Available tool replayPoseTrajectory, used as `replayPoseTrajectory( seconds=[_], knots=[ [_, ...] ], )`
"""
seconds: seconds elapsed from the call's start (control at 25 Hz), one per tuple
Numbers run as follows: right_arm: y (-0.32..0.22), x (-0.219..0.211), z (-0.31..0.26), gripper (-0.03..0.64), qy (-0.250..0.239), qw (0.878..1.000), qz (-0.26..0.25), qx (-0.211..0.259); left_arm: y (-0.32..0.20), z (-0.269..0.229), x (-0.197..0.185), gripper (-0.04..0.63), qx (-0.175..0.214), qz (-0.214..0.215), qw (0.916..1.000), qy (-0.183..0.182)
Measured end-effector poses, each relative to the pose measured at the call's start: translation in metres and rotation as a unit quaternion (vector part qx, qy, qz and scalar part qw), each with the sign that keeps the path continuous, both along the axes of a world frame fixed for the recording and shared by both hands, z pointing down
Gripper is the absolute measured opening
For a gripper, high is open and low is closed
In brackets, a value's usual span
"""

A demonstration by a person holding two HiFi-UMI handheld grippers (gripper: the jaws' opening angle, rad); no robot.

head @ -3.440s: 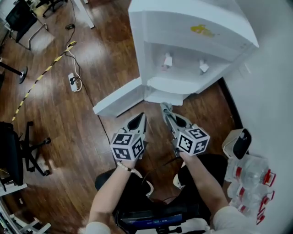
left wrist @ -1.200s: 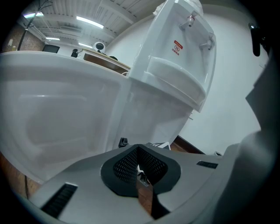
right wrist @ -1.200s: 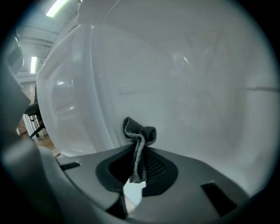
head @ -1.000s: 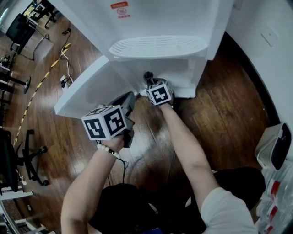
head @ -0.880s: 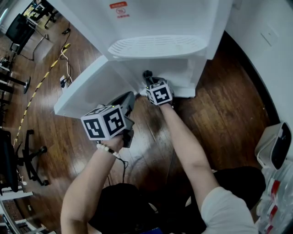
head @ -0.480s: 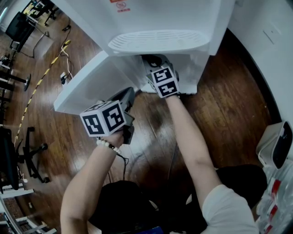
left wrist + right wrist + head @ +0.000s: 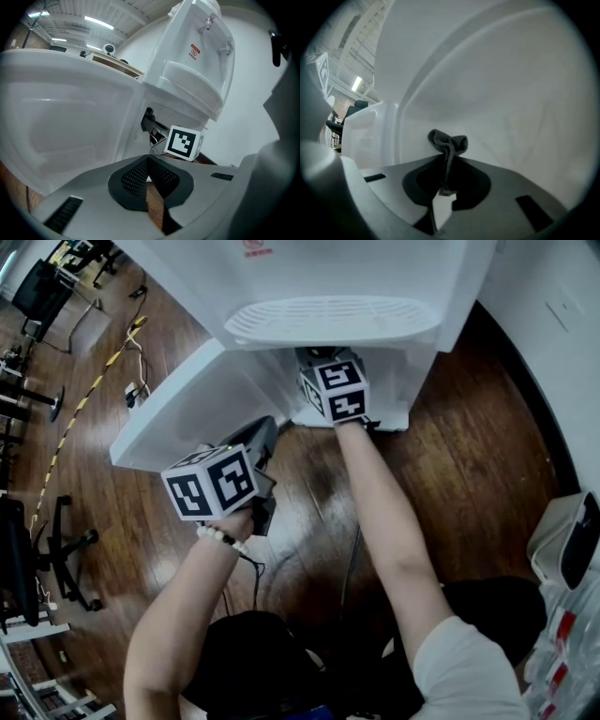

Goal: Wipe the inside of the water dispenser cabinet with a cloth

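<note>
The white water dispenser (image 7: pixel 337 287) stands ahead with its lower cabinet door (image 7: pixel 183 409) swung open to the left. My right gripper (image 7: pixel 444 164) reaches into the cabinet under the drip tray (image 7: pixel 328 320); only its marker cube (image 7: pixel 335 388) shows in the head view. It is shut on a dark grey cloth (image 7: pixel 449 142), bunched above the jaws close to the white inner wall (image 7: pixel 501 93). My left gripper (image 7: pixel 260 434) hovers shut and empty in front of the open door (image 7: pixel 61 122), outside the cabinet. From there the right cube (image 7: pixel 182 142) is visible at the cabinet mouth.
Dark wooden floor (image 7: pixel 450 456) surrounds the dispenser. A white wall (image 7: pixel 553 315) runs along the right, with a white appliance (image 7: pixel 572 540) at its foot. Office chairs (image 7: pixel 37 549) and a striped cable (image 7: pixel 94 381) lie at the far left.
The right gripper has pushed further up and into the cabinet with the cloth. The left gripper has stayed almost still beside the door.
</note>
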State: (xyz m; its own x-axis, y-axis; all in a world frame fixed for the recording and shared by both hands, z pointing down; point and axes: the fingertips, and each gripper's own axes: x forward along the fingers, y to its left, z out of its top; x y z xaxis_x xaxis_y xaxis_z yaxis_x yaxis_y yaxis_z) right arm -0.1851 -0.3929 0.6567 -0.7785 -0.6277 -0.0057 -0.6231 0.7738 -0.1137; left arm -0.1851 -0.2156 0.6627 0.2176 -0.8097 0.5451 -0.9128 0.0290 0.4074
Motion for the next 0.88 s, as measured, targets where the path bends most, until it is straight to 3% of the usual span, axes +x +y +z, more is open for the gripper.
replayPoseTrajectory(
  seconds=[0.16, 0.28, 0.4, 0.56, 0.76, 0.88],
  knots=[
    [-0.006, 0.001, 0.07, 0.037, 0.049, 0.996, 0.01, -0.075, 0.0, 0.003, 0.001, -0.003, -0.003, 0.003, 1.0, 0.003],
    [-0.005, -0.006, 0.122, 0.038, 0.091, 0.985, -0.001, -0.146, 0.0, 0.005, 0.002, -0.003, -0.006, 0.007, 1.0, 0.002],
    [-0.004, -0.011, 0.148, 0.043, 0.101, 0.975, -0.009, -0.198, -0.001, 0.008, 0.003, -0.003, -0.009, 0.013, 0.9999, 0.002],
    [-0.006, -0.009, 0.159, 0.043, 0.112, 0.971, 0.009, -0.213, 0.002, 0.01, 0.001, -0.003, -0.012, 0.015, 0.9998, 0.001],
    [-0.008, -0.013, 0.185, 0.042, 0.224, 0.954, 0.011, -0.199, 0.005, 0.007, -0.004, -0.003, -0.013, 0.014, 0.9998, 0.002],
    [-0.016, -0.009, 0.19, 0.041, 0.256, 0.946, 0.013, -0.197, 0.008, 0.004, -0.003, -0.003, -0.01, 0.016, 0.9998, 0.003]
  ],
)
